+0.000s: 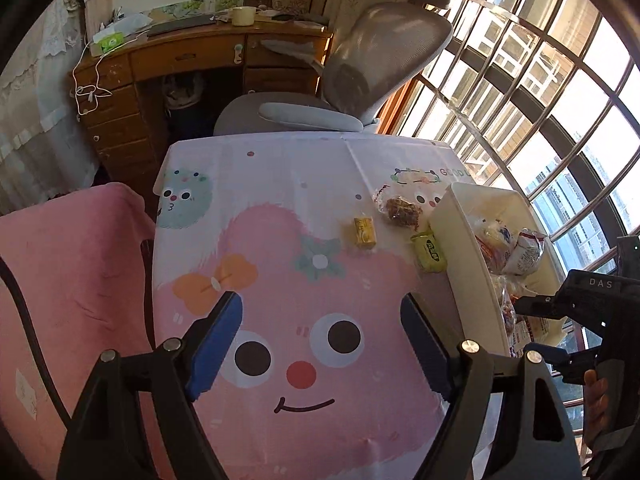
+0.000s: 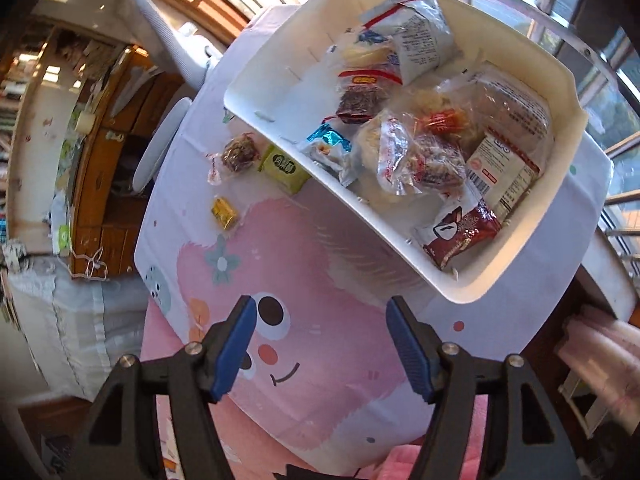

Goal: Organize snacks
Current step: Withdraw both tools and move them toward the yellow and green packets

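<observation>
The left gripper (image 1: 322, 344) has its jaws spread over bare cartoon-printed cloth, nothing between them; the right gripper (image 2: 320, 346) likewise stands parted and empty near the white bin (image 2: 280, 128). Most snacks already lie heaped in that bin, so the sorting looks largely done. Three remain on the surface (image 1: 280, 168) just beside its wall: a yellow packet (image 1: 363, 232), a green packet (image 1: 430, 252) and a clear-wrapped brown snack (image 1: 402, 209). Only the right wrist view looks down into the bin's contents; the left view alone shows the right tool beside the bin
</observation>
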{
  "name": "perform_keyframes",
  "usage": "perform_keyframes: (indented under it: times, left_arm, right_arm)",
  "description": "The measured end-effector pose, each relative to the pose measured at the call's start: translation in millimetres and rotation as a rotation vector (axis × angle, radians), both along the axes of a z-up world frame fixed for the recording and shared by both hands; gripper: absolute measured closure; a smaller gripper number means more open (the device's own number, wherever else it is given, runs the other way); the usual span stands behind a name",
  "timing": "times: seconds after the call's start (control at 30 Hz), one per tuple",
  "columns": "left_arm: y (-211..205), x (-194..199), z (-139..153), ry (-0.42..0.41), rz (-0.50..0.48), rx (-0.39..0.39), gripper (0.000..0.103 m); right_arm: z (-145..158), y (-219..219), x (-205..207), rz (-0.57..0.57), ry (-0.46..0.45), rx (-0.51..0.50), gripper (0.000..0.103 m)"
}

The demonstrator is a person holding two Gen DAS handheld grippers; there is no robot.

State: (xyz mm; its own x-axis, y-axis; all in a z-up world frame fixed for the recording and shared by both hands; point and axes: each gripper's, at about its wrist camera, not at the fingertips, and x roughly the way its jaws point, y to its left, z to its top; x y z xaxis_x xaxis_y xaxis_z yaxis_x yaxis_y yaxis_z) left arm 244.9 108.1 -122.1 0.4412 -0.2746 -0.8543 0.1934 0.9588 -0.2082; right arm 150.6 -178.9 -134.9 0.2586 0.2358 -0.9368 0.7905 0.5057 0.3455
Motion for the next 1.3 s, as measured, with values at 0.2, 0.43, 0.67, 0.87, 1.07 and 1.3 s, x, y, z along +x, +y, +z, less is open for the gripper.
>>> perform_keyframes:
  times: [0.2,0.43,0.67,0.87,1.07,1.3]
  left_arm:
    - [-2.4,34.8,-18.0,0.005,0.003,0.006,0.022]
    - [-24.7,78.7,-53.5,0.027,-0.062,0.022,0.022]
    - [-51.8,106.6,-89.3,0.018,-0.15,-0.004,0.022]
    - [-76.2,128.4,-119.3,0.015,-0.207,-0.009,0.022]
    - [-93.4,144.7,-143.2,0.056,-0.243,-0.049,0.023]
    - [-114.7,153.0,-162.2,0.088,-0.275,-0.062,0.023]
  right_arm:
    - [-21.6,-0.8,14.9,-0.173,0.01,0.024,0.035]
    - [-42.7,-0.6,44.3,-0.306,-0.04,-0.002,0.035]
    - [-68.3,-3.7,71.6,-0.35,-0.071,-0.098,0.035]
    - [-96.1,-0.8,92.8,-0.321,-0.069,-0.135,0.035]
    - [-115.2,0.4,110.7,-0.28,-0.043,-0.16,0.035]
    - [-122.5,2.8,128.6,-0.226,-0.018,-0.211,0.035]
